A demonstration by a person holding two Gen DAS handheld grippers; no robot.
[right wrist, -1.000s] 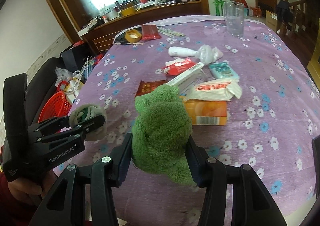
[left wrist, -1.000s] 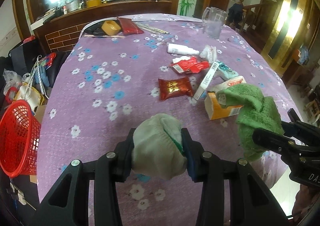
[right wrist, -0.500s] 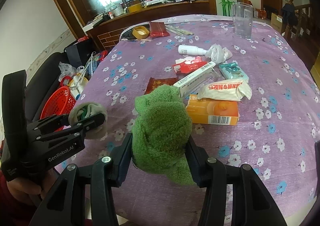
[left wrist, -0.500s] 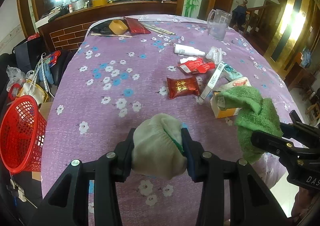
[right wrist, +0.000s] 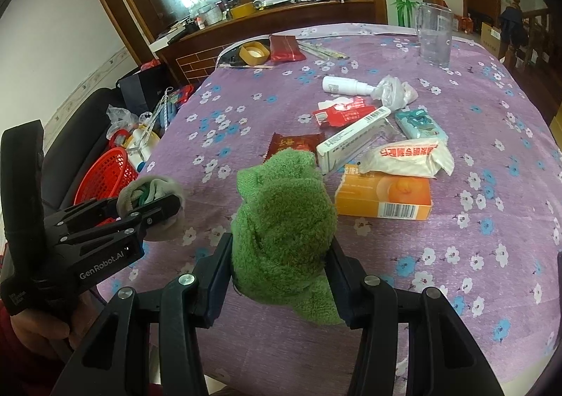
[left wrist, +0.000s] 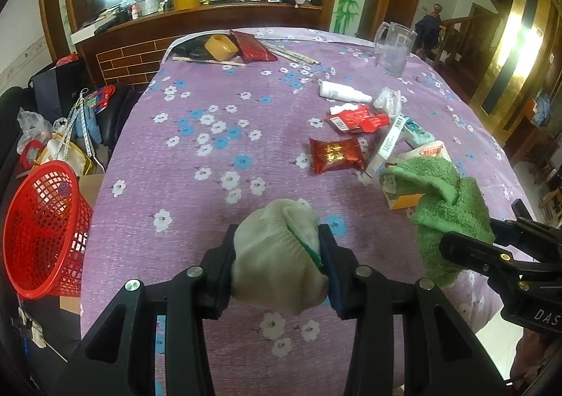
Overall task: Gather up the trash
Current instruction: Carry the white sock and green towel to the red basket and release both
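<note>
My left gripper (left wrist: 277, 248) is shut on a balled grey-white sock (left wrist: 277, 266), held above the near edge of the purple flowered table (left wrist: 196, 122). My right gripper (right wrist: 281, 252) is shut on a balled green towel (right wrist: 284, 227), also seen to the right in the left wrist view (left wrist: 446, 210). Trash lies in a cluster on the table: a red snack packet (left wrist: 335, 153), an orange box (right wrist: 384, 197), a white wrapper (right wrist: 407, 159), a long white box (right wrist: 351, 141), red wrappers (right wrist: 337, 111), a teal pack (right wrist: 419, 124), a white bottle (right wrist: 342, 84) and crumpled plastic (right wrist: 393, 90).
A red mesh basket (left wrist: 42, 234) stands on the floor left of the table, also seen in the right wrist view (right wrist: 105, 171). A clear jug (right wrist: 433, 34), a tape roll (right wrist: 253, 52) and a red pouch (right wrist: 285, 47) sit at the table's far end. Bags clutter the left floor.
Both grippers have drawn back and risen a little from the table, keeping hold of the sock and the towel. The trash has not moved.
</note>
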